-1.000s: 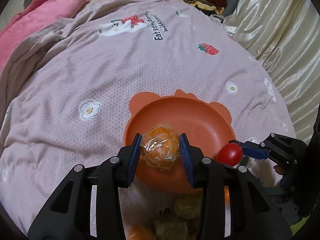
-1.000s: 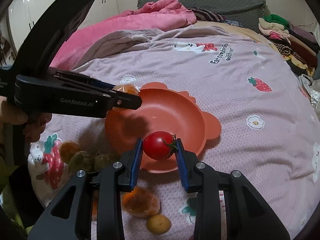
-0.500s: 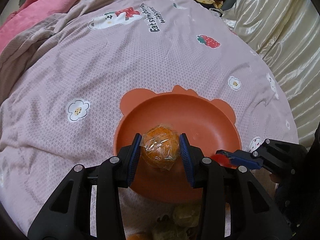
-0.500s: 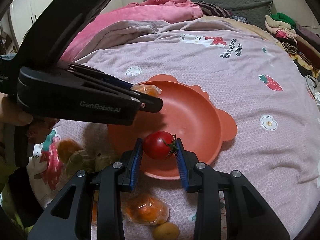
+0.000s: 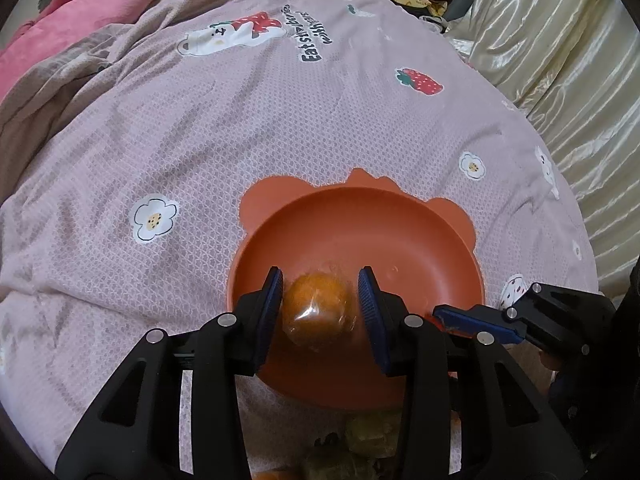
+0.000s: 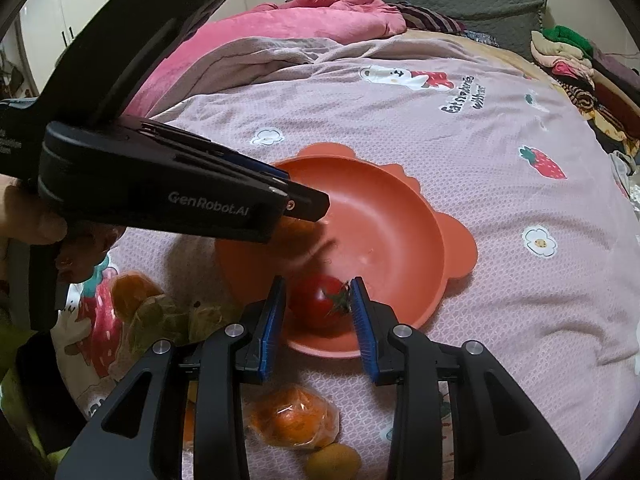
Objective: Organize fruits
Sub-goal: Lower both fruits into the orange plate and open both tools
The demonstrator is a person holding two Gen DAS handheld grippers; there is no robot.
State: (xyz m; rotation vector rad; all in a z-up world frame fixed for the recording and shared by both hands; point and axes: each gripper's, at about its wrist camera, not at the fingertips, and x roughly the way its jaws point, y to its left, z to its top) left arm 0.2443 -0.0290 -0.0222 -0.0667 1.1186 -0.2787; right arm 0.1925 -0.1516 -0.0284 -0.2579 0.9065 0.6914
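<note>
An orange-red bowl with bear ears [image 5: 460, 220] [image 6: 460, 248] sits on the lilac printed bedspread. My left gripper [image 5: 320, 304] is shut on a plastic-wrapped orange [image 5: 318, 308], held low over the bowl's near half. In the right wrist view the left gripper [image 6: 308, 208] reaches in from the left over the bowl and hides its orange. My right gripper [image 6: 320, 308] is shut on a red tomato [image 6: 320, 300] with a green stem, just inside the bowl's near rim. The right gripper's blue fingertips [image 5: 460, 316] show at the bowl's right edge.
Loose fruit lies on the bedspread in front of the bowl: a wrapped orange [image 6: 292, 420], a small yellow fruit [image 6: 334, 460], another orange [image 6: 132, 292] and greenish wrapped pieces [image 6: 160, 316]. A pink blanket [image 6: 320, 12] and folded clothes [image 6: 568, 52] lie beyond. Satin fabric [image 5: 560, 60] borders the right.
Both grippers have moved forward over the bowl with their fruit. The orange and the tomato now sit lower, inside the bowl's rim. The left gripper reaches farther across in the right wrist view.
</note>
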